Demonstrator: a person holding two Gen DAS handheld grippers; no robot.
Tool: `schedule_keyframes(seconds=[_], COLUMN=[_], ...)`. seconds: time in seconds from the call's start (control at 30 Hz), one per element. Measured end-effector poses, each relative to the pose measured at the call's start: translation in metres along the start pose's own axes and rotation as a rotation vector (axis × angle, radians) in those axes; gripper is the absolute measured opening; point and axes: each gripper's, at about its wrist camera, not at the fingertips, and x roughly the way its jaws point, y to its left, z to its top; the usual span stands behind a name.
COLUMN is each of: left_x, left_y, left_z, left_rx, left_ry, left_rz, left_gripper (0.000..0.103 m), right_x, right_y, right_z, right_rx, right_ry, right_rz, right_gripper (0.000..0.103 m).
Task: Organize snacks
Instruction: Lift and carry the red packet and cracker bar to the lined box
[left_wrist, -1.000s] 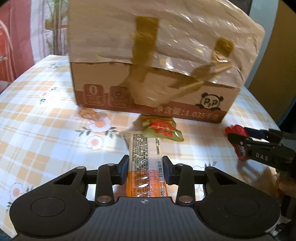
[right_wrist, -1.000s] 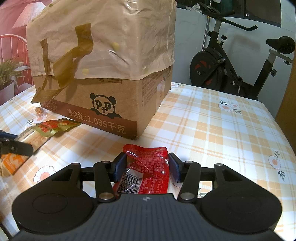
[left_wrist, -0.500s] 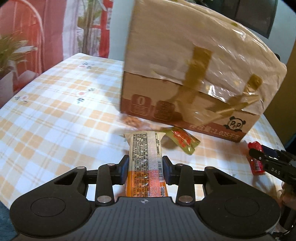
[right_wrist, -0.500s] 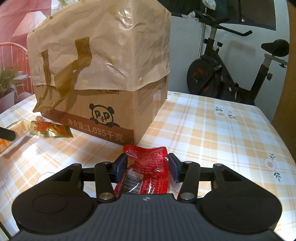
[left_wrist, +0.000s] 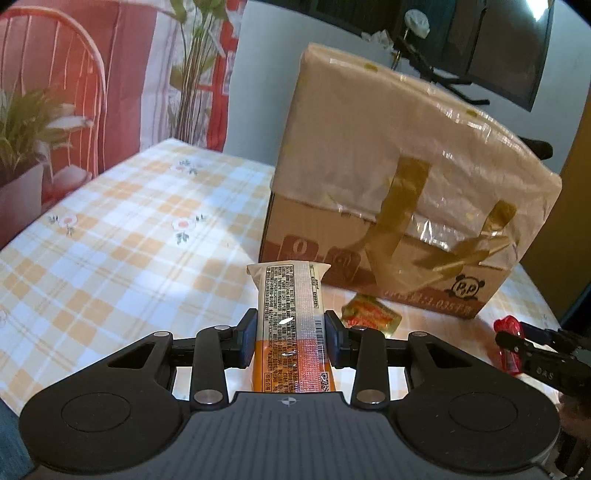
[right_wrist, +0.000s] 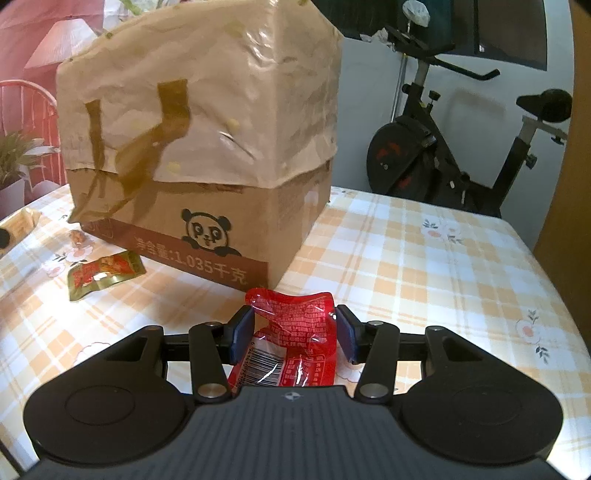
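Observation:
My left gripper (left_wrist: 290, 338) is shut on a long white and orange snack packet (left_wrist: 290, 314) and holds it above the table. My right gripper (right_wrist: 293, 336) is shut on a crinkled red snack packet (right_wrist: 295, 332), also lifted; it shows at the right in the left wrist view (left_wrist: 508, 343). A tall cardboard box (left_wrist: 399, 192) with a panda logo, covered by brown paper and tape, stands ahead of both grippers (right_wrist: 207, 147). A small green and red snack packet (right_wrist: 103, 275) lies on the tablecloth in front of the box (left_wrist: 371, 312).
The table (left_wrist: 110, 236) has an orange checked cloth with flowers. A small loose snack (right_wrist: 78, 237) lies by the box's left corner. An exercise bike (right_wrist: 461, 155) stands behind the table at right. A red chair and plants (left_wrist: 44, 122) are at left.
Both grippers have risen and drawn back with their packets, so the box looks farther away. The left gripper has swung left. The green packet has stayed on the table.

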Motion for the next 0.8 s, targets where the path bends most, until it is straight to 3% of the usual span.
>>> schedule_keyframes(seconds=[0.13,0.33,0.63,0.8], left_x=[-0.004,-0.022,-0.052,-0.045], left_y=[-0.005,-0.011,-0.031,-0.047], left_z=[0.003,0.024,0.086,0.124], left_rx=[0.017,0.074,0.148,0.188], left_ry=[-0.032,-0.15,-0.331,-0.336], left_rz=[-0.021,-0.029,-0.084,-0.146], left_gripper=[0.039,0.039,0.039,0.039], right_x=[-0.017,-0.053,-0.089,-0.081], right_y=[0.008,0.02,0.033,0.039], right_z=[0.005,0.034,0.107,0.148], right_rx=[-0.009,-0.013,-0.028,-0.028], right_ry=[-0.035,-0.163,-0.359,-0.391], right_rz=[0.023,0.055,0.134,0.158], right_gripper=[0.05,0.05,0.05,0.05])
